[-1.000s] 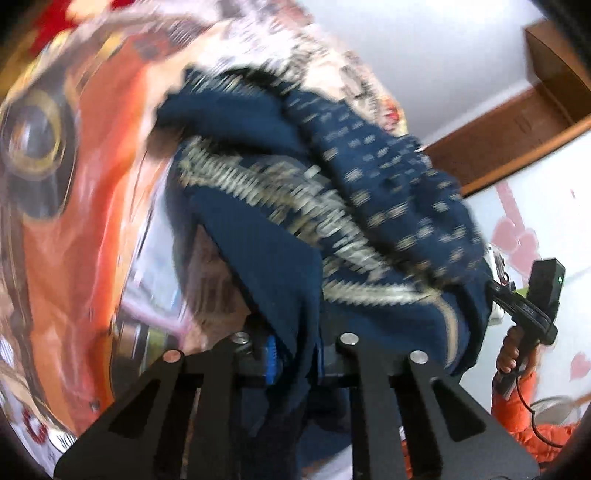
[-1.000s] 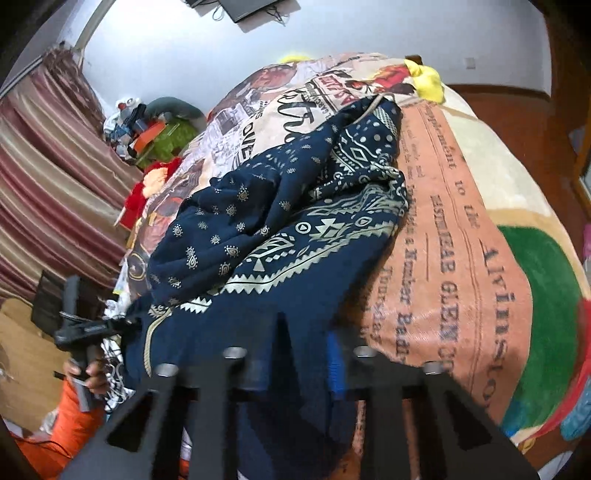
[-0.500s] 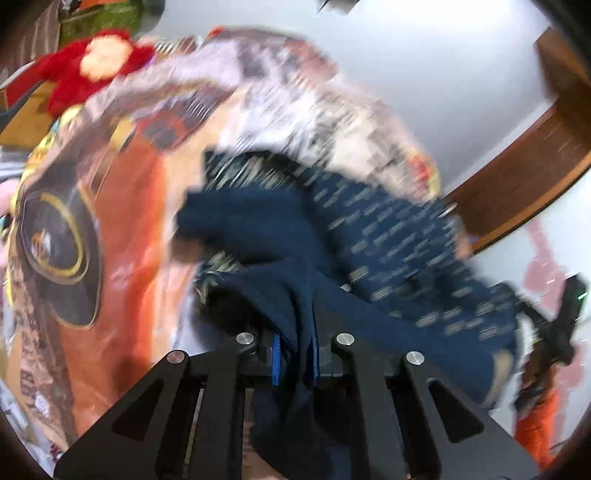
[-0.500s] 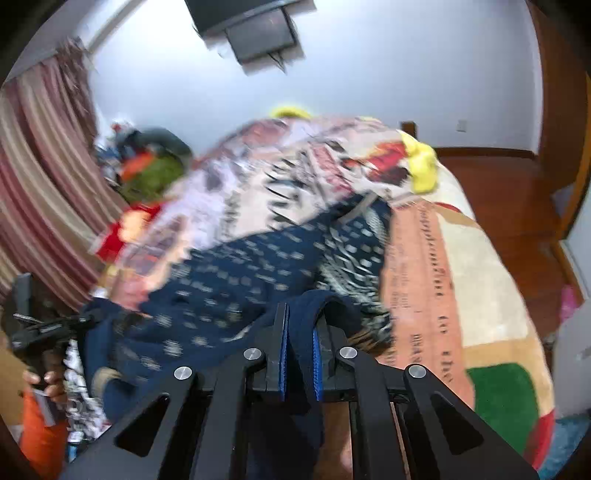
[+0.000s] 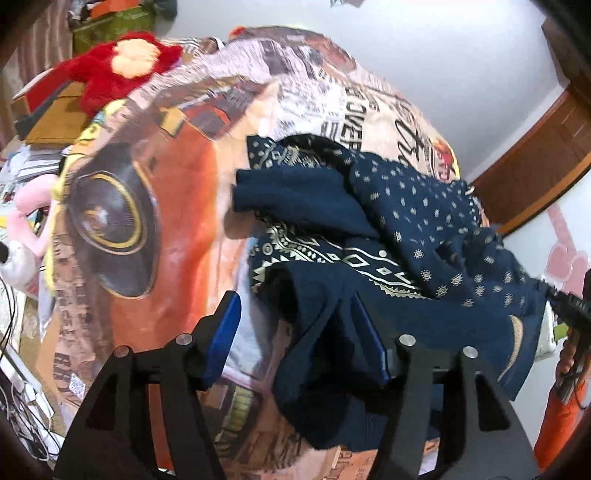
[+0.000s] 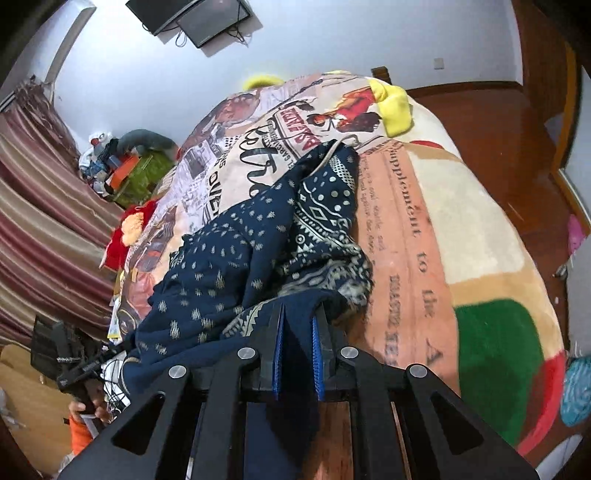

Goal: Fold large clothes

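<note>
Navy patterned garment [image 6: 258, 236] lies bunched mid-frame on the bed's printed blanket [image 6: 424, 229]. Right gripper [image 6: 299, 332] has jaws pinching a hem, prob. to keep that edge up. Left gripper [image 5: 295, 325]: jaws just spread apart, cloth draped over one finger, unclamped — likely letting go.

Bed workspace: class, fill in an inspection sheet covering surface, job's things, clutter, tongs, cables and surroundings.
Surface: bed under a printed blanket.
Job's things: navy patterned garment, rumpled, not yet folded.
Clutter: red plush toy, yellow plush, pink plush.
Tongs: left tongs have just been opening, cloth draped over one finger; right tongs shut on the garment.
Cables: loose wires beside the bed.
Surroundings: striped curtain, wall-mounted screen, wooden floor.
</note>
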